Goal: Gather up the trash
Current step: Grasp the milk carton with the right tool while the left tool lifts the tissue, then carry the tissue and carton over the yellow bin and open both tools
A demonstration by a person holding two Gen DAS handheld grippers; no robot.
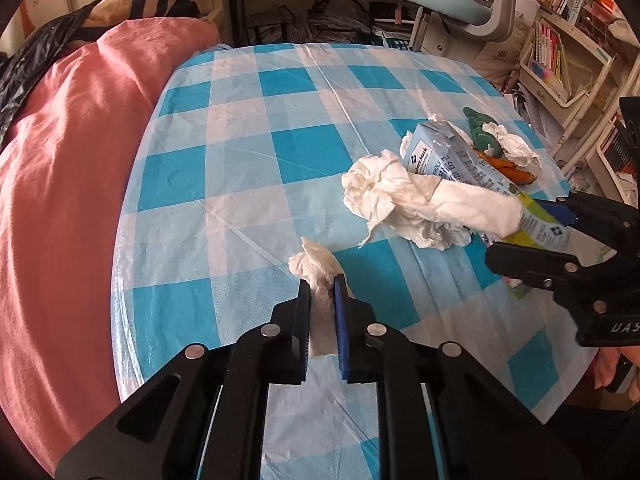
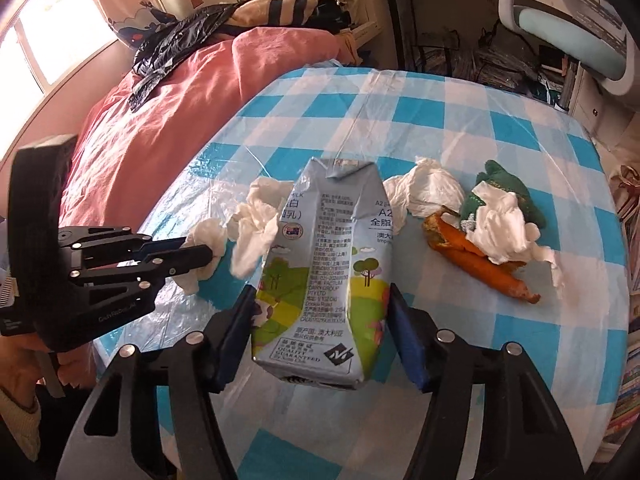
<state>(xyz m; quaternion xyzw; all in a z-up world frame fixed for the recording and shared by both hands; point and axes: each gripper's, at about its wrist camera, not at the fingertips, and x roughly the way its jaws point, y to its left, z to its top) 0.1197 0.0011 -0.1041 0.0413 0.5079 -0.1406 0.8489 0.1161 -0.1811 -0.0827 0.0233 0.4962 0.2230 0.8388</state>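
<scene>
Between the right gripper's (image 2: 320, 332) blue-padded fingers (image 2: 404, 340) the milk carton (image 2: 324, 264) is sitting clamped across its lower body, its long axis running straight ahead along them and its folded top pointing away. Off to its left, the left gripper (image 1: 323, 300) is pinching a crumpled tissue (image 1: 316, 272), held end-on. Beyond the carton, more tissues (image 2: 500, 228), carrot scraps (image 2: 480, 264) and something green are lying on the checked worktop (image 2: 460, 120), nearer the right gripper.
</scene>
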